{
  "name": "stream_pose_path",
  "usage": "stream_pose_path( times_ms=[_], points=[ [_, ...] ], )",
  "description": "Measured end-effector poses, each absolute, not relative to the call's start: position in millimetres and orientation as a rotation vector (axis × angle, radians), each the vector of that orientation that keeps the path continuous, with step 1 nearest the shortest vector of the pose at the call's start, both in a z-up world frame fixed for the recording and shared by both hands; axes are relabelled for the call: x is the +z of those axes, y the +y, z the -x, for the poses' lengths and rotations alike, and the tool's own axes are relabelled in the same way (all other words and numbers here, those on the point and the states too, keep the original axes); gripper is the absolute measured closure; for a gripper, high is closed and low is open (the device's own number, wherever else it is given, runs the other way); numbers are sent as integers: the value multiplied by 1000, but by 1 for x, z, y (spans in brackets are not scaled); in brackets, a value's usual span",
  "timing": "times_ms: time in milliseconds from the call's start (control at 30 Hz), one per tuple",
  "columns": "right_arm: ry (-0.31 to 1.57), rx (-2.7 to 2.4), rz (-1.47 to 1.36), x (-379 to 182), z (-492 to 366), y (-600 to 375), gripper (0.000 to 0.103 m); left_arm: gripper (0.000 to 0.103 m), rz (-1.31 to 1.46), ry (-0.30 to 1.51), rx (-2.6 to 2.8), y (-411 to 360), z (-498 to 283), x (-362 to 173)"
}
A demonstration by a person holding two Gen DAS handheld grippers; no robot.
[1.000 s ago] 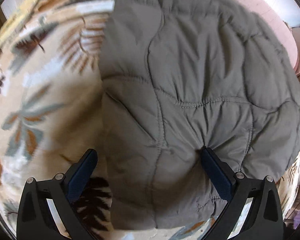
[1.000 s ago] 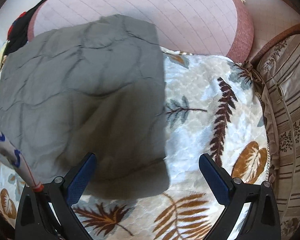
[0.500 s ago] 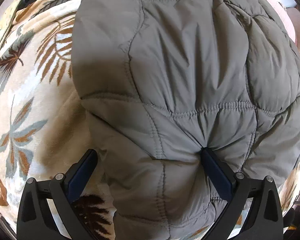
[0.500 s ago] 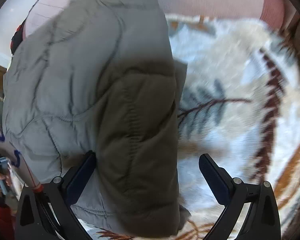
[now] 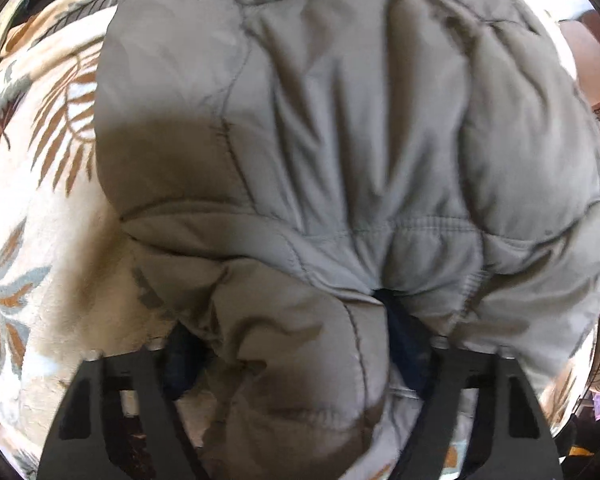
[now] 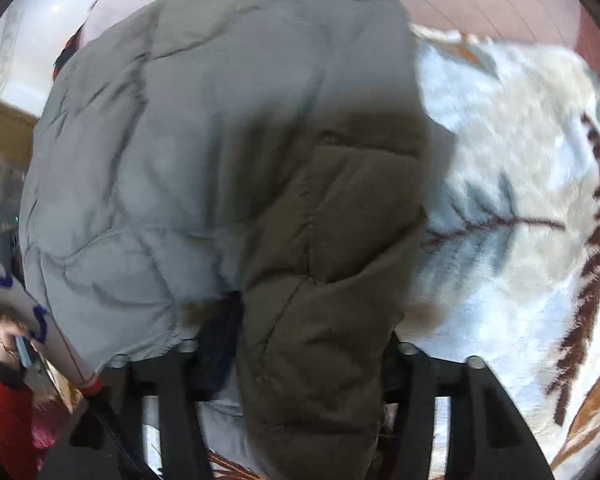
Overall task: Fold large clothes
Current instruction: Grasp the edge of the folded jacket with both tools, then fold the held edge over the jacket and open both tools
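No legible labels; L hand-held gripper [image 5: 296,344] & R hand-held gripper [image 6: 308,344] just closed, pinching grey jacket [image 5: 340,120].

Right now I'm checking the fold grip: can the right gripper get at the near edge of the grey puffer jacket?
Probably yes. The right gripper already straddles a thick fold of the jacket; its jaws have just been closing onto it, with nothing in the way.
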State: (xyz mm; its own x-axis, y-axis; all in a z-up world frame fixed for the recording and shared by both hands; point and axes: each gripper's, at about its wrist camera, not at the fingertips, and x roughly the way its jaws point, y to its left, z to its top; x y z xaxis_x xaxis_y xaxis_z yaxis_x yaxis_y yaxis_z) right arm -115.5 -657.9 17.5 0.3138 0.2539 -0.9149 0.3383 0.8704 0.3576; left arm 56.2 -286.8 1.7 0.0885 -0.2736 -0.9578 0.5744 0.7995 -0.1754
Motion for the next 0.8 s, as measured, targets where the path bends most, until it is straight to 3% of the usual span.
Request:
stream_pose_path(
  times_ms=[67, 167, 367, 800],
  points=[
    [1259, -71, -527, 23, 115, -651, 61, 47, -242, 1337, -649, -288, -55, 6],
    [1236, -93, -502, 33, 117, -640, 70, 58, -216, 1320, -641, -289, -51, 15],
    [1181, -147, -456, 62, 128, -624, 77, 73, -270, 1274, -626, -302, -38, 47],
    [1087, -164, -445, 119, 177, -608, 78, 78, -253, 1205, -651, -298, -14, 106]
  ],
)
